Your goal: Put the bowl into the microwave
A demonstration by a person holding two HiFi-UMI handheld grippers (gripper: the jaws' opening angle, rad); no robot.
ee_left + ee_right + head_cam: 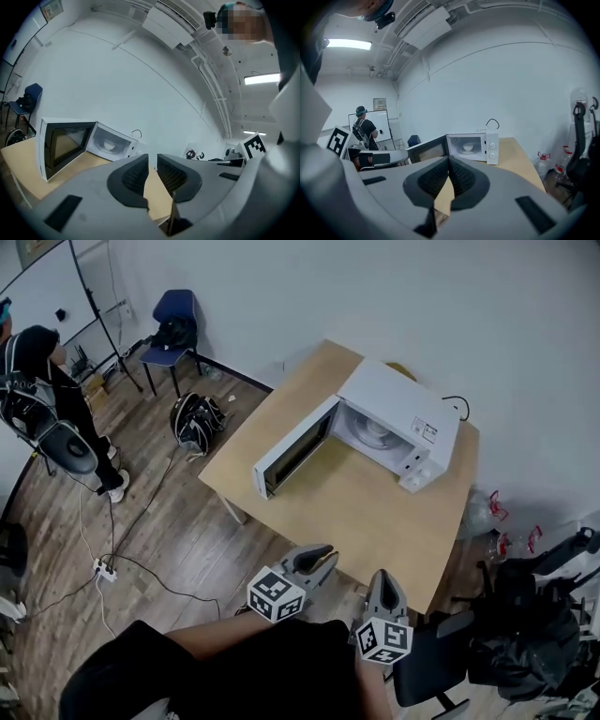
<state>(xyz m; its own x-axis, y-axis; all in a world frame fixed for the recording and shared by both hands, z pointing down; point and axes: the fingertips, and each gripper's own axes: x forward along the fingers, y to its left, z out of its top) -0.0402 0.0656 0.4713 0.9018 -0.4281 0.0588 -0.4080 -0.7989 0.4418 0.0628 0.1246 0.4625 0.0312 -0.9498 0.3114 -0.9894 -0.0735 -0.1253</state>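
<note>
A white microwave (398, 418) stands at the far side of the wooden table (375, 512), its door (292, 451) swung wide to the left. A white bowl (375, 432) sits inside it on the turntable; the bowl (468, 147) also shows in the right gripper view, and the bowl (108, 145) in the left gripper view. My left gripper (323, 557) hovers by the table's near edge, far from the microwave. Its jaws stand almost together with a narrow slit and nothing between them (153, 161). Beside it my right gripper (386, 579) is shut and empty (449, 161).
A person (47, 381) stands at the far left by a whiteboard. A blue chair (173, 320) and a backpack (197, 420) are on the wooden floor left of the table. A black office chair (525, 615) and water bottles (511, 540) crowd the right side.
</note>
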